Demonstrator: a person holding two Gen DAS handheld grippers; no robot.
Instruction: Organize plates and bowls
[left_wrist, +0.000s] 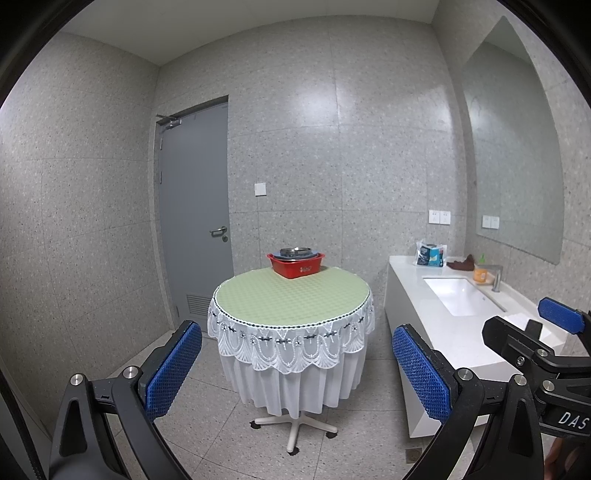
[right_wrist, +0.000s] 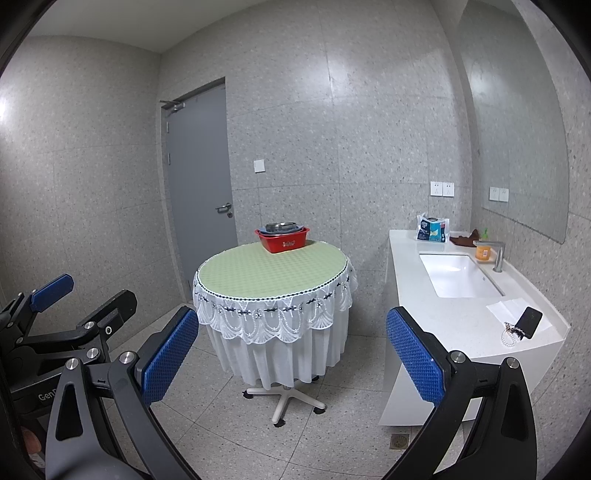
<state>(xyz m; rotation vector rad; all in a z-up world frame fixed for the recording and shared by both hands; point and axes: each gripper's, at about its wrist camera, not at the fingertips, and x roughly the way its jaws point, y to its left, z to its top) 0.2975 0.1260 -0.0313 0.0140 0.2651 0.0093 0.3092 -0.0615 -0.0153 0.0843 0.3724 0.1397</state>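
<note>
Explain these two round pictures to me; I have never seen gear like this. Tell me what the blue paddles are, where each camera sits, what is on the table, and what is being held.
A person carries a hand-held gripper in each hand, each with a wide-angle camera looking along its two blue-padded fingers. One picture comes from the left gripper, the other from the right gripper; each also catches its neighbour at the edge. Both stand open and hold nothing.

Ahead is a round table with a green top and lace skirt. On its far side sits a red basin holding stacked dishes; how many, I cannot tell. To the right is a white sink counter with a phone.
</note>
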